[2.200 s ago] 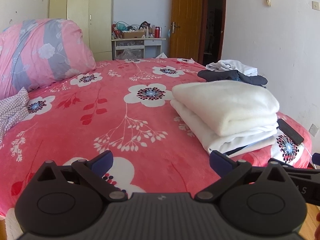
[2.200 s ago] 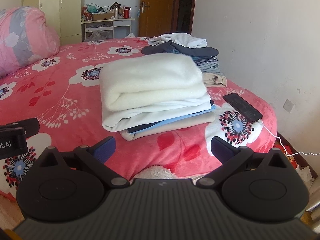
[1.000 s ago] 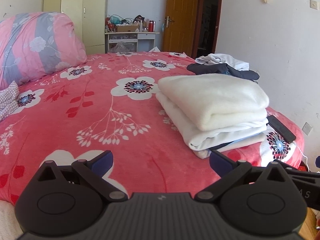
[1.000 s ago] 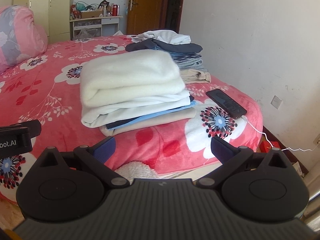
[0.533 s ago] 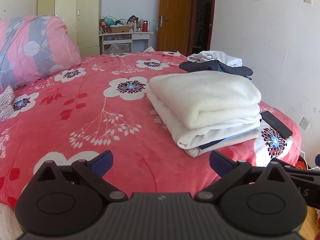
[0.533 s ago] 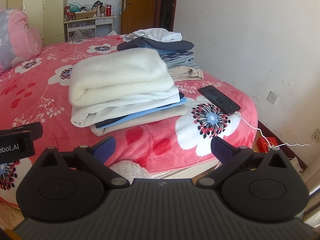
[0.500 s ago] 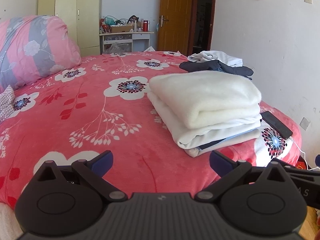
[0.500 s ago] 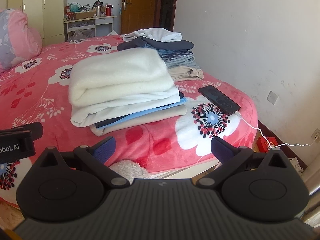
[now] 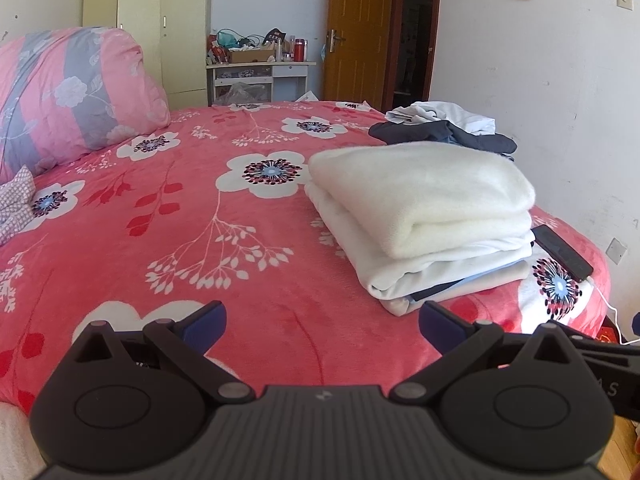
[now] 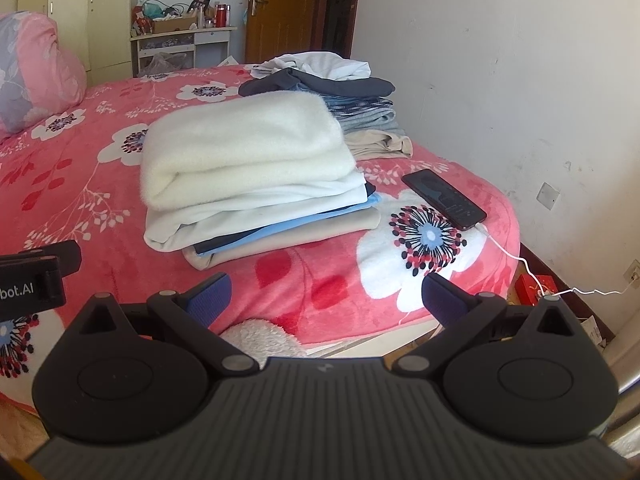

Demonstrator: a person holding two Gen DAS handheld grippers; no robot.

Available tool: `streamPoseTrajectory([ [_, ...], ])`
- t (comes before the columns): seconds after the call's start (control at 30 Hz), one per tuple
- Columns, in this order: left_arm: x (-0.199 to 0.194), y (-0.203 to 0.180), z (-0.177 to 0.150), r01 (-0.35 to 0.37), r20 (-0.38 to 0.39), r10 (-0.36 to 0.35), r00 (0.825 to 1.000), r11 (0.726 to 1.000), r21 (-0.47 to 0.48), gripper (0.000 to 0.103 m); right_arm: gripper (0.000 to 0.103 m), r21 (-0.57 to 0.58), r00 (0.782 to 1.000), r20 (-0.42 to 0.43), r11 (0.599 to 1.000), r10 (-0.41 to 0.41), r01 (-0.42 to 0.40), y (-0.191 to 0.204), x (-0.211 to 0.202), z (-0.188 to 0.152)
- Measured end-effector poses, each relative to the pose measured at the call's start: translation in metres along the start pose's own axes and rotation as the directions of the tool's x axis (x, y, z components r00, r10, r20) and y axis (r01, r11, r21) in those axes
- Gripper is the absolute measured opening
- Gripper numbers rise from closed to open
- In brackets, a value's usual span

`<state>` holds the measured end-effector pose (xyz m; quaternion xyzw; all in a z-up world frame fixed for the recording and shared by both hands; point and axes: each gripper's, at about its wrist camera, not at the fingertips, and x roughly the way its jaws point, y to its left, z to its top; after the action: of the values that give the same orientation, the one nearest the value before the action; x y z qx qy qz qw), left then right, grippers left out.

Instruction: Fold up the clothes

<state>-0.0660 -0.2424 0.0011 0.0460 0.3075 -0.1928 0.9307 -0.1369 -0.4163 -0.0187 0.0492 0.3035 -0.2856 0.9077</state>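
A stack of folded clothes (image 9: pixel 432 216) (image 10: pixel 248 168) rests on the red floral bed (image 9: pixel 192 216) (image 10: pixel 72 184), topped by a thick cream fleece. Behind it a looser pile of dark, white and striped clothes (image 9: pixel 444 128) (image 10: pixel 332 88) lies near the wall. My left gripper (image 9: pixel 322 324) hangs open over the bed's near edge, left of and short of the stack, with nothing between its fingers. My right gripper (image 10: pixel 326 296) is open too, at the bed's edge in front of the stack, and empty. The left gripper's body (image 10: pixel 36 276) shows at the right wrist view's left edge.
A black phone (image 10: pixel 444 198) (image 9: pixel 562 252) on a white charging cable (image 10: pixel 532 268) lies on the bed's right corner. A pink and grey duvet roll (image 9: pixel 68 96) sits at the head. A checked cloth (image 9: pixel 16 204) lies at far left. A cluttered desk (image 9: pixel 260 76), wardrobe and door stand behind.
Both grippers have drawn back from the bed and swung a little right, so the folded stack sits further away and more to the left. Both stay open and empty.
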Motion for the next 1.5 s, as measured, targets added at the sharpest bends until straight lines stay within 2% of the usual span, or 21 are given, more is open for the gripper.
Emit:
streamPoseTrajectory([
  [1.5, -0.0017, 0.0076, 0.0007, 0.000, 0.004, 0.000, 1.000, 1.000, -0.008, 0.103, 0.102, -0.015, 1.000, 0.004, 1.000, 0.004, -0.004, 0.0096, -0.0025, -0.0004],
])
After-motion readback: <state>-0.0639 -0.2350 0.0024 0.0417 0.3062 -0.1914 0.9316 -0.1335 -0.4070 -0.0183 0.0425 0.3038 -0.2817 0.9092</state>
